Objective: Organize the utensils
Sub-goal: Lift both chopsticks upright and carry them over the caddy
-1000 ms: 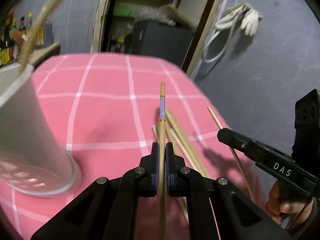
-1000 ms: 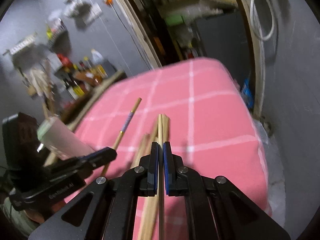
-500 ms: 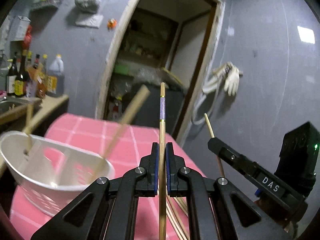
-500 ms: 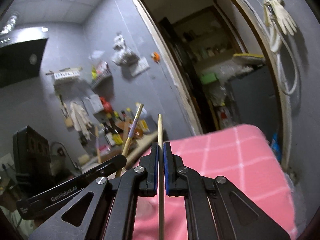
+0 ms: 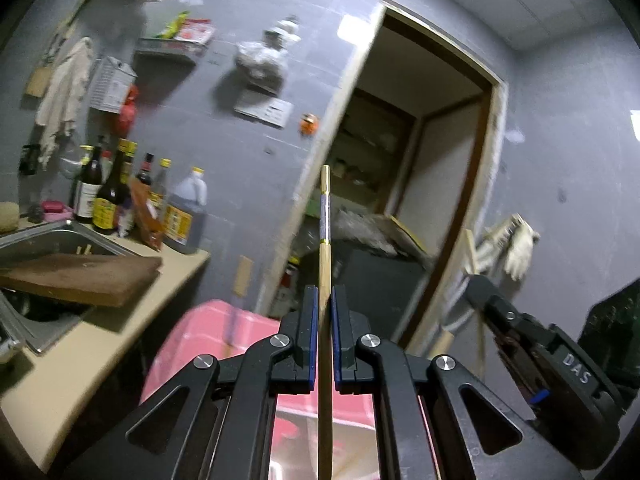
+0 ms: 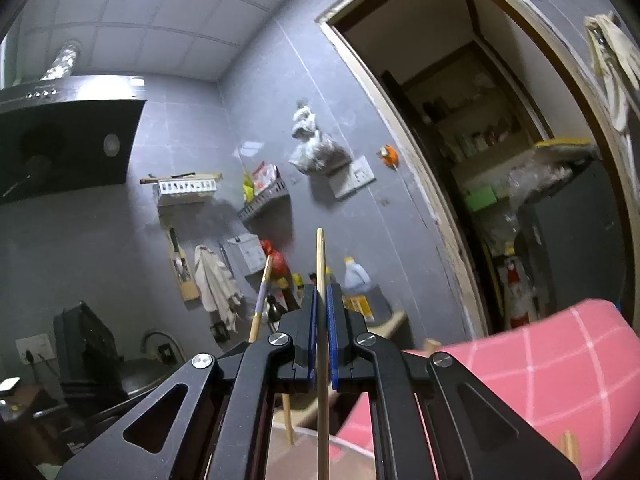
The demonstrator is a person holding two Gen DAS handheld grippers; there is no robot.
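Chopsticks upright: left hand-held gripper [image 5: 324, 334] clamps purple-banded bamboo chopstick [image 5: 325, 248], right hand-held gripper [image 6: 320, 334] clamps plain wooden chopstick [image 6: 320, 268], long axes vertical, pale holder rim [image 6: 312, 446] directly below right.

The left claw [image 5: 325, 308] is raised and tipped upward, its two blue-lined fingers [image 5: 312, 320] pressed close together around a chopstick [image 5: 324, 264] that runs straight up between them. The right claw [image 6: 320, 304] is tilted up the same way, its jaws likewise nearly closed on a plain stick [image 6: 320, 256] standing between the pads. The two are held side by side: in the left wrist view the right claw's black body shows at the lower right, and in the right wrist view the left one's body sits low at the left.
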